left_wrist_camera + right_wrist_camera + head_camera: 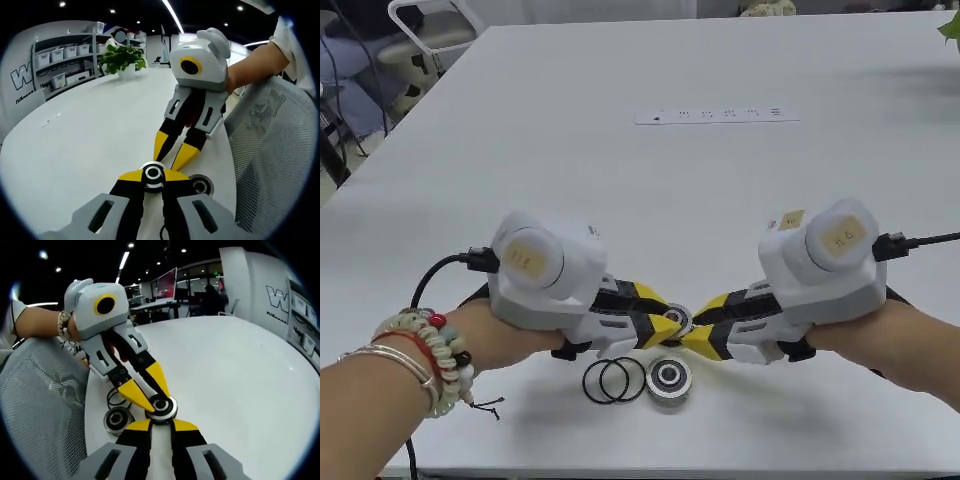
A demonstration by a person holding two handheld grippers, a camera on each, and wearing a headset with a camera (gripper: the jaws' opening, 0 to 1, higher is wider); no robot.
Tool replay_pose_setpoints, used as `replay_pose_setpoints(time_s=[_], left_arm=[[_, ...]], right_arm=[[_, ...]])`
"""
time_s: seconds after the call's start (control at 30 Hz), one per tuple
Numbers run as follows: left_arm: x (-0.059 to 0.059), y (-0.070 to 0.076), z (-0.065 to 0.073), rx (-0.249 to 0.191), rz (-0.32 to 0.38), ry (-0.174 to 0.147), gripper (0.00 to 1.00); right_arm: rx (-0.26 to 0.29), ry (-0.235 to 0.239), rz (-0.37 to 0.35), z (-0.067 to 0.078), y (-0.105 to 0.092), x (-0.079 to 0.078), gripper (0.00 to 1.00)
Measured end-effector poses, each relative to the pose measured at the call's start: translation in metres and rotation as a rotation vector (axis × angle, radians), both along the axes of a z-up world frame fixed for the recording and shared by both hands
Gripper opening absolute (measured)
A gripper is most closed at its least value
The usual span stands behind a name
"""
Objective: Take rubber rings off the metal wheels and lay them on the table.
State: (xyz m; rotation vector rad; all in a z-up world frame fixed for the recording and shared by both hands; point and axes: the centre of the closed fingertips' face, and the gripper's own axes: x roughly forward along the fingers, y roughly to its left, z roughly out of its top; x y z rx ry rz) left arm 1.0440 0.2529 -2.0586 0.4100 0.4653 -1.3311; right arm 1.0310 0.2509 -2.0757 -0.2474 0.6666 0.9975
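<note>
Tabletop (720,180), smooth and white, in a lit office. The left gripper (665,322) clamps one shiny round metal wheel (675,320) just above it; the right gripper (692,326), jaws narrowed, touches the rim, and we cannot tell whether it grips. Two thin black rubber rings (614,380) lie overlapping beside a second wheel (668,380).

Head view looked down from the near edge of the bench (650,180); gripper views faced each other closely, sharing the wheel (152,175) between left claw (159,401) and right claw (169,159).
</note>
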Motion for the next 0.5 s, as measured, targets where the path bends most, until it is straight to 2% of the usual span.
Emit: replay_pose_setpoints(time_s=[0.03, 0.1, 0.13, 0.3, 0.5], left_arm=[[0.0001, 0.0001, 0.0, -0.001, 0.001, 0.001, 0.08], [0.0001, 0.0003, 0.0, -0.001, 0.001, 0.002, 0.08], [0.0002, 0.0004, 0.0001, -0.001, 0.003, 0.002, 0.08], [0.0004, 0.0006, 0.0001, -0.001, 0.004, 0.002, 0.08], [0.0005, 0.0011, 0.0004, 0.0, 0.005, 0.002, 0.08]], right_arm=[[-0.005, -0.004, 0.004, -0.0003, -0.0004, -0.0002, 0.1], [-0.051, -0.03, 0.01, -0.0033, -0.0039, 0.0022, 0.03], [-0.031, -0.014, 0.004, -0.0026, -0.0015, 0.0014, 0.03], [-0.038, -0.016, 0.003, -0.002, -0.0022, 0.0017, 0.02], [-0.027, 0.02, -0.053, -0.002, -0.0061, 0.0059, 0.0]])
